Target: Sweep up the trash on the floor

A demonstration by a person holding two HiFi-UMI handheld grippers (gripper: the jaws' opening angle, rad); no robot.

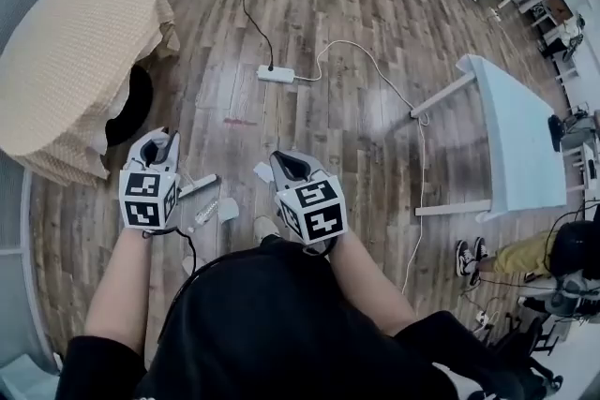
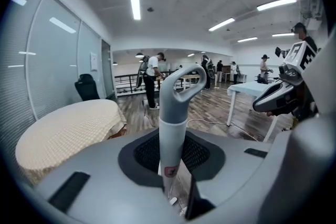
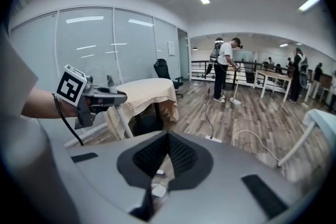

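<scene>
The jaws of my left gripper are closed on a grey handle. The handle stands upright between them and ends above in a loop, and the pads press it from both sides. The jaws of my right gripper are also closed, tip against tip, and they have hold of nothing. Through the narrow gap under the tips I see only floor with some small white bits on it.

The trash lies on the wooden floor, close in front of me and between the two grippers. A white paper scrap and a clear wrapper lie side by side, just to the right of the left gripper. In the head view they are near the lower part of the handle. A second white scrap lies just beside the right gripper, on its left side.

The round table with the beige cloth stands at my left. The trash is beyond its near edge, toward the right, and not under the cloth. The white table stands at my right, and its near corner is well apart from the trash. Farther from me, between the two tabletops, a white power strip lies on the floor. A black cable and a white cable run from it.
</scene>
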